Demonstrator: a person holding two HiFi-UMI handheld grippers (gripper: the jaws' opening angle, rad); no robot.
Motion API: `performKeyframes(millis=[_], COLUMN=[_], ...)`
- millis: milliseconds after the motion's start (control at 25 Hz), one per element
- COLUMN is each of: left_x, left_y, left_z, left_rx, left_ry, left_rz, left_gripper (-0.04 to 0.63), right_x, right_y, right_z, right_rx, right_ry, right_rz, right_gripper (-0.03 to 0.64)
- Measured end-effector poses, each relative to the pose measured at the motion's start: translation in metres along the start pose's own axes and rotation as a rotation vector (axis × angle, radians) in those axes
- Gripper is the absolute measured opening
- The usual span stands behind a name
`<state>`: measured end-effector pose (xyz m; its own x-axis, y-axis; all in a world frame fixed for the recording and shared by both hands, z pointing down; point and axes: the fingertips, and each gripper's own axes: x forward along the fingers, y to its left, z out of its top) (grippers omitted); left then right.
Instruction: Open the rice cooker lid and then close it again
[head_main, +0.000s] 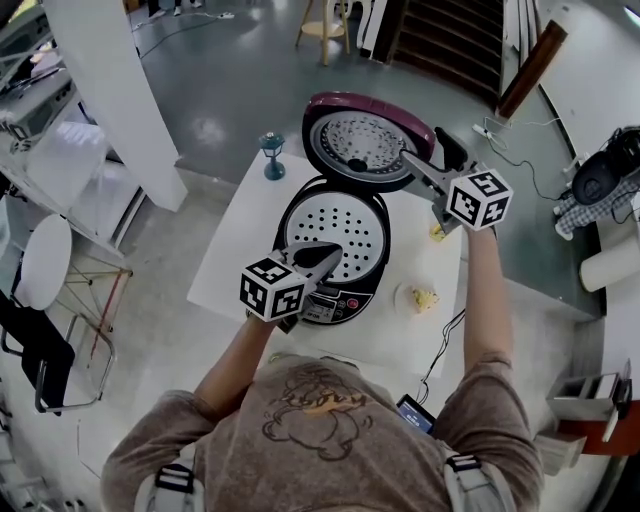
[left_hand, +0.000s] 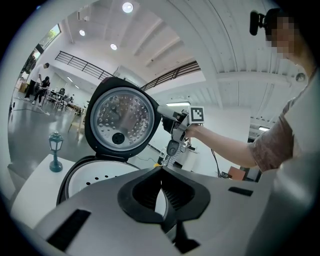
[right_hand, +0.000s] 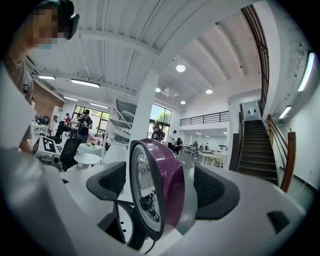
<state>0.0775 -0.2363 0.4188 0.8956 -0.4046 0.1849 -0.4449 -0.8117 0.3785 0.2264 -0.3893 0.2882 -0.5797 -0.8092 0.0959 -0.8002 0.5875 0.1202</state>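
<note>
The rice cooker (head_main: 335, 300) stands on a white table with its purple lid (head_main: 365, 150) swung up and upright. A perforated white inner tray (head_main: 335, 232) shows in the body. My right gripper (head_main: 432, 158) stands open at the lid's right edge. In the right gripper view the lid (right_hand: 167, 170) sits between the wide jaws (right_hand: 161, 187), and the left pad (right_hand: 107, 182) is clear of it. My left gripper (head_main: 330, 256) is shut on nothing and hovers over the cooker's front rim. In the left gripper view its tips (left_hand: 161, 170) meet below the lid (left_hand: 120, 120).
A small teal lantern figure (head_main: 272, 155) stands at the table's (head_main: 230, 250) far left corner. Yellow bits on a small plate (head_main: 425, 298) lie right of the cooker, and a cable runs off the table's near right side. A chair (head_main: 45, 300) and a pillar stand to the left.
</note>
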Motion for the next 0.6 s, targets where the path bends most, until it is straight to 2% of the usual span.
performKeyframes(millis=[600], left_x=[-0.018], left_y=[0.005], left_z=[0.001], left_rx=[-0.002], left_ry=[-0.014], left_rz=[0.033], left_gripper=[0.020], right_x=[0.005], right_y=[0.011], right_z=[0.000], right_rx=[-0.022], right_ry=[0.013], right_rz=[0.016], right_gripper=[0.403])
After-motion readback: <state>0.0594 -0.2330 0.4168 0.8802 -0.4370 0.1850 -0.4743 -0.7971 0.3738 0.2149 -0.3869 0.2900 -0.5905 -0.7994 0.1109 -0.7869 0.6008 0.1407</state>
